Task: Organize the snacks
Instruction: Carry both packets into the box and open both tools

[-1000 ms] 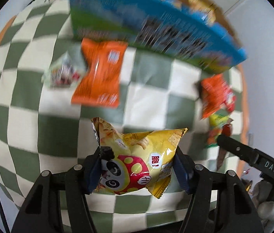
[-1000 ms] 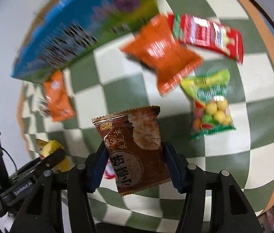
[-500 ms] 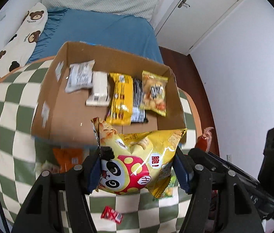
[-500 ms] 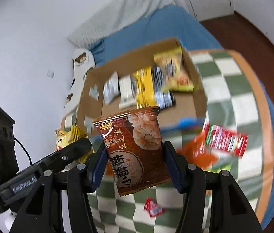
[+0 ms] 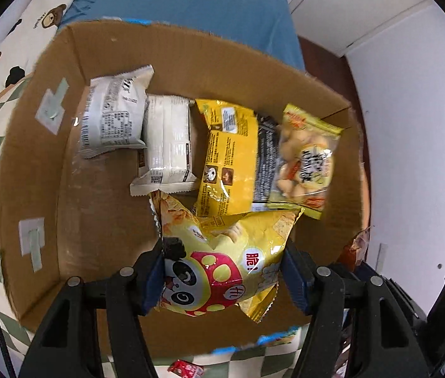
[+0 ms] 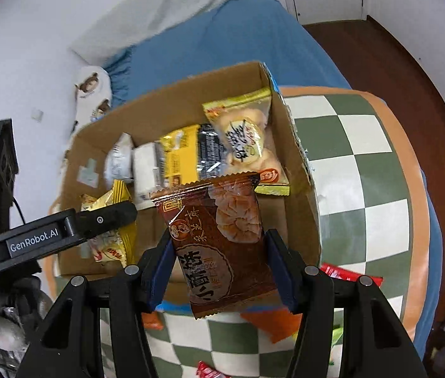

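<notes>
My left gripper [image 5: 222, 277] is shut on a yellow panda snack bag [image 5: 222, 252] and holds it over the open cardboard box [image 5: 27, 170]. The box holds two white packets [image 5: 112, 119], a yellow packet [image 5: 228, 157], a black packet and a clear puff bag [image 5: 307, 160]. My right gripper [image 6: 219, 267] is shut on a brown pastry packet [image 6: 222, 236] above the box's near wall [image 6: 304, 195]. The left gripper [image 6: 65, 233] with its yellow bag shows in the right wrist view, over the box's left half.
The box stands on a green and white checkered table [image 6: 364, 163]. Orange packets [image 6: 272, 321] and red packets [image 6: 348, 274] lie on the cloth near the box. A blue bed [image 6: 222, 41] is behind the table. A small red candy [image 5: 187, 370] lies below the box.
Both grippers have lifted from the table and moved forward over the box with their packets. The box now fills the left wrist view.
</notes>
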`<state>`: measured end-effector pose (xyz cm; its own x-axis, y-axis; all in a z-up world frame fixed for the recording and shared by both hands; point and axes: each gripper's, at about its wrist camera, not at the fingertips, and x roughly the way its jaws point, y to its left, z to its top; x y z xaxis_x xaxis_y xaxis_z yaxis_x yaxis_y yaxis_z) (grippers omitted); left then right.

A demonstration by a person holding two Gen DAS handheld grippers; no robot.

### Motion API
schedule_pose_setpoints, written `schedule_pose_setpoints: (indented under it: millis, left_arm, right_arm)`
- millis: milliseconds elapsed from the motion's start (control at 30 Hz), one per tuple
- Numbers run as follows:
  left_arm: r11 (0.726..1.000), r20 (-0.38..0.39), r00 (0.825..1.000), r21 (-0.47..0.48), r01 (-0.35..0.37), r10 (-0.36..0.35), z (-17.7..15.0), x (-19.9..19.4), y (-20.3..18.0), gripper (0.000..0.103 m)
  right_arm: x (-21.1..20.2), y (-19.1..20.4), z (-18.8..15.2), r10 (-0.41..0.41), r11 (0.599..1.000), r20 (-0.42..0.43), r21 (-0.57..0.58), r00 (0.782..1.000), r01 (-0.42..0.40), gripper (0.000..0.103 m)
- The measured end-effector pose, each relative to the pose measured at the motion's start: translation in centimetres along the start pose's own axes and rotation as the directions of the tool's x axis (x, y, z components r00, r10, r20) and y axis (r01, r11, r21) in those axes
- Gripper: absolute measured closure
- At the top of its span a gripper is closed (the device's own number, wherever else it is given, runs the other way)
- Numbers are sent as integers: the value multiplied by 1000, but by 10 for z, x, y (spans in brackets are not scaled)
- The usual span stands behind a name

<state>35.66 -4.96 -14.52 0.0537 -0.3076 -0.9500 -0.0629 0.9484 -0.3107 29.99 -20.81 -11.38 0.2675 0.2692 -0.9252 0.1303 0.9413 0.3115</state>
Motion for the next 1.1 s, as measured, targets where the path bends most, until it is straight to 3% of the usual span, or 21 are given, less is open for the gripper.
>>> schedule_pose_setpoints:
  millis: [133, 167, 200, 233, 267, 333, 467, 867, 1100]
  left_arm:
    - [999, -67, 996, 10, -51, 52, 2, 21, 2, 38]
    - [998, -80, 995, 15, -56, 57, 1, 25, 2, 32]
    - [997, -78, 995, 24, -68, 69, 1, 28, 2, 29]
    - [996, -66, 994, 33, -83, 85, 0, 28, 2, 24]
    - [993, -54, 992, 48, -108, 111, -1, 28, 1, 14]
    - [990, -48, 991, 57, -126, 128, -3, 29, 2, 8]
    - [986, -19, 988, 71, -149, 151, -6, 23, 4, 7]
    - [972, 125, 969, 75, -222, 212, -31, -19, 6, 7]
    - [964, 261, 940, 90, -251, 220, -60, -61, -2, 7]
  right_arm:
    - [25, -4, 4, -17, 1000, -68, -8, 998, 17, 43]
    - [31, -5, 4, -25, 1000, -92, -8, 995, 24, 34]
    - [38, -6, 4, -34, 999, -124, -11, 992, 33, 19]
    - [42, -7, 4, -42, 999, -144, -16, 989, 40, 14]
    - [46, -7, 3, -42, 999, -154, -23, 987, 39, 13]
    - [50, -5, 1, -73, 997, -163, -51, 984, 65, 12]
    - [50, 1, 0, -117, 990, -144, -91, 983, 104, 7]
    - [19, 5, -1, -181, 977, -48, -122, 982, 174, 7]
    - [-11, 8, -17, -175, 976, 29, -129, 984, 177, 7]
